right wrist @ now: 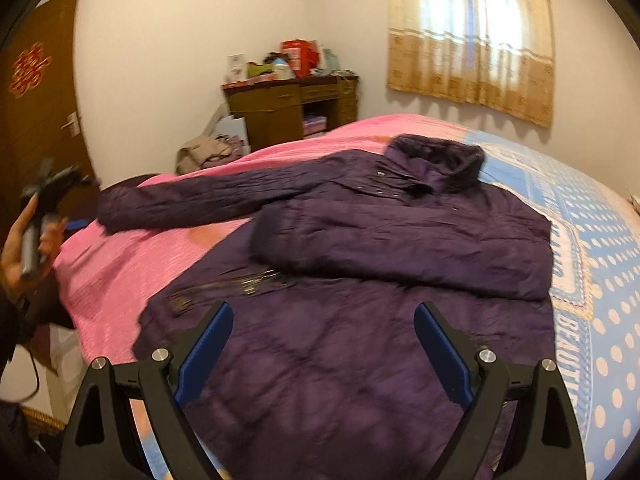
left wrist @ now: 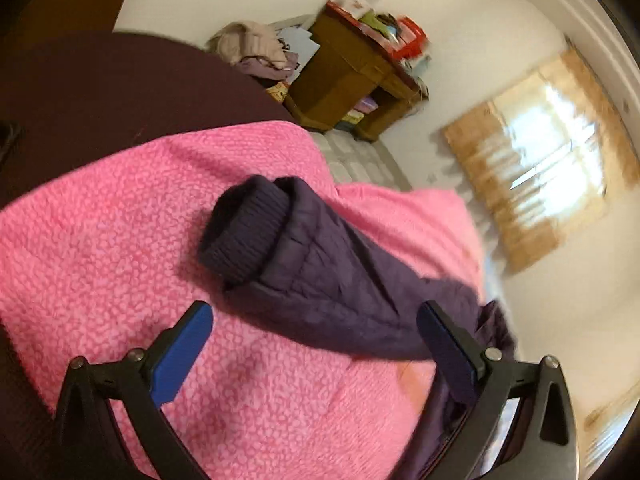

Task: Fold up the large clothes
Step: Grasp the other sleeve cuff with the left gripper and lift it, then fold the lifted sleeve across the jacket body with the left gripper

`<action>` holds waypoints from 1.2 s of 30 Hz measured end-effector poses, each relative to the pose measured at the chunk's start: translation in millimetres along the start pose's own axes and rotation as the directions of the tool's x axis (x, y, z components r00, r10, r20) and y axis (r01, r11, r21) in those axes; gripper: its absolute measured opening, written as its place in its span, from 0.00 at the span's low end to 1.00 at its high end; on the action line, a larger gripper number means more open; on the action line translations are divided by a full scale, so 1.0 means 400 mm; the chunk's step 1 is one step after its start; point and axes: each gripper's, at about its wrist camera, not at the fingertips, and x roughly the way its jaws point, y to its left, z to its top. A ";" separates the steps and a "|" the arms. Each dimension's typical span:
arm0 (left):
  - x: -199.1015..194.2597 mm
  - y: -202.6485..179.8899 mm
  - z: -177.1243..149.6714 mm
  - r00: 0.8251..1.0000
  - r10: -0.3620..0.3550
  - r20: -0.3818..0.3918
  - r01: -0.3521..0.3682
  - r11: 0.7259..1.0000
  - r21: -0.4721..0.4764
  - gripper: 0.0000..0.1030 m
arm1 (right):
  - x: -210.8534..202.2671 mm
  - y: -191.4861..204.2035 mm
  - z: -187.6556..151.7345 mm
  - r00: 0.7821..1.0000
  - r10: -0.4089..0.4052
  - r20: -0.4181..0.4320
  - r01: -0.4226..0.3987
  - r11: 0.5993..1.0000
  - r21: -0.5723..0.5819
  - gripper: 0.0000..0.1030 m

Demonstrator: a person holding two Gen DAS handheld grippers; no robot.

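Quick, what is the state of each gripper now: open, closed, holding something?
Left gripper: open, holding nothing; the purple coat's sleeve lies ahead of it.
Right gripper: open, empty, above the purple coat.

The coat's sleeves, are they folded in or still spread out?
One of each: one sleeve lies folded across the coat, the other sleeve stretches out over the pink blanket.

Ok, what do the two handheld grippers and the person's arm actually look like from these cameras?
Both the left gripper and the right gripper have black triangular linkage arms with silver pivot bolts and flat blue finger pads. In the right wrist view, the person's left hand grips a grey cylindrical handle, and a dark sleeve covers the forearm.
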 end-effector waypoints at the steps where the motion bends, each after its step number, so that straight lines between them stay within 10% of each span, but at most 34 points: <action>1: 0.023 0.002 0.000 1.000 -0.006 -0.012 0.006 1.000 -0.019 1.00 | -0.008 0.021 -0.007 1.000 0.004 0.006 -0.004 1.000 -0.016 0.89; 10: 0.165 -0.027 0.034 1.000 0.026 -0.014 -0.027 0.999 -0.045 0.97 | -0.041 0.046 -0.049 1.000 0.003 0.019 -0.003 1.000 0.002 0.89; 12: 0.158 -0.018 0.068 0.999 0.040 0.007 -0.039 0.999 -0.034 0.76 | -0.037 0.029 -0.055 1.000 -0.004 0.018 0.003 0.999 0.035 0.89; 14: 0.167 -0.021 0.091 0.998 0.059 0.019 -0.059 0.998 0.015 0.35 | -0.040 0.012 -0.060 1.000 -0.004 0.026 0.002 0.997 0.072 0.89; 17: 0.153 -0.039 0.117 0.998 0.040 0.045 -0.044 0.996 0.082 0.26 | -0.044 -0.010 -0.071 0.999 -0.002 0.037 -0.002 0.994 0.112 0.89; 27: 0.047 -0.235 0.241 0.978 -0.023 0.208 -0.032 0.966 0.256 0.22 | -0.090 -0.056 -0.104 0.997 -0.002 0.078 -0.012 0.984 0.177 0.89; 31: -0.012 -0.437 0.223 0.958 -0.117 0.263 0.008 0.924 0.382 0.22 | -0.108 -0.080 -0.121 0.995 -0.006 0.099 -0.015 0.977 0.212 0.89; 36: -0.083 -0.718 0.061 0.926 -0.294 0.237 0.098 0.793 0.601 0.21 | -0.131 -0.115 -0.149 0.993 -0.024 0.112 -0.005 0.968 0.252 0.89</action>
